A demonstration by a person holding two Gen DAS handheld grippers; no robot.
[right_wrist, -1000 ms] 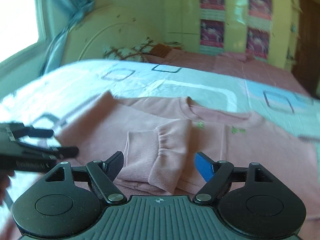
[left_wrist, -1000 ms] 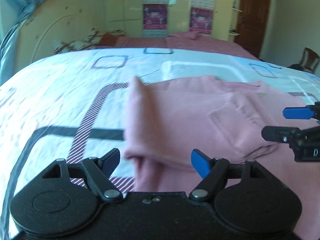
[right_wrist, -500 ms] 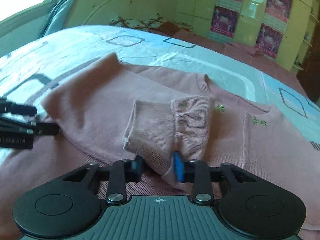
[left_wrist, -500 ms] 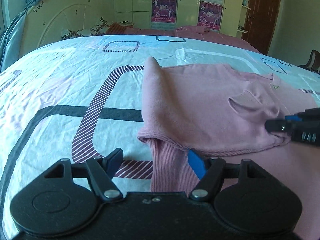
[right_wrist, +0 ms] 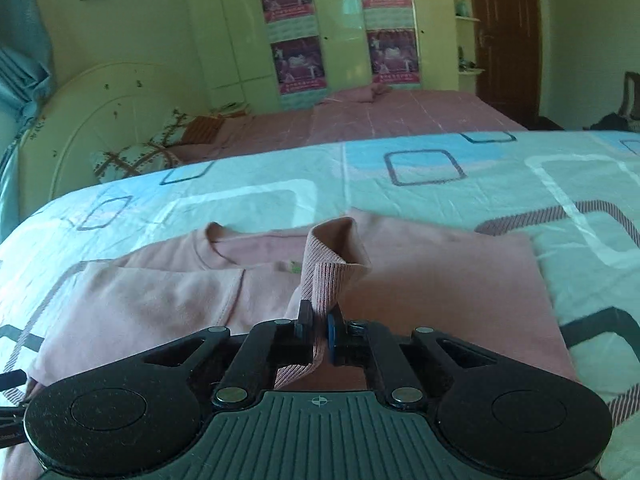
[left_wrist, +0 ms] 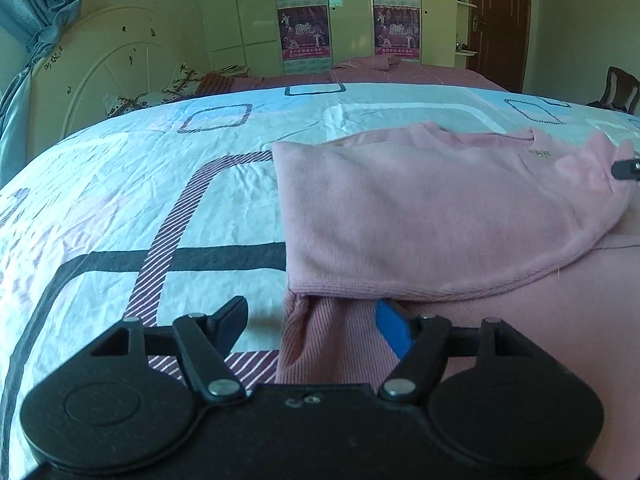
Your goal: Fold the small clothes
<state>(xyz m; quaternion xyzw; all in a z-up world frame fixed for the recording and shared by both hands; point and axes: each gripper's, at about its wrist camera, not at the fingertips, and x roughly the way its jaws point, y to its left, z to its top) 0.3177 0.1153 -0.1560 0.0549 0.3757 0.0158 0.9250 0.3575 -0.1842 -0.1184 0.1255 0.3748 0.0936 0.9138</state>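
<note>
Across the patterned blue-and-white bedsheet (left_wrist: 160,208) lay our pink knit sweater (left_wrist: 420,208), its ribbed cuff (right_wrist: 332,272) pinched tight in our right gripper (right_wrist: 319,326), which should draw it taut while our left gripper (left_wrist: 310,322), its jaws part-open and just narrowing, straddled the hem.

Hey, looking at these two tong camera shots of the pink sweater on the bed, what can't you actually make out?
- Left wrist view: the sweater runs off the right edge; the right tongs show only a tip.
- Left wrist view: the sweater's near hem sits behind the left tongs.
- Right wrist view: the right tongs hide the clamped end of the cuff.
- Both views: poster print too small to read.
</note>
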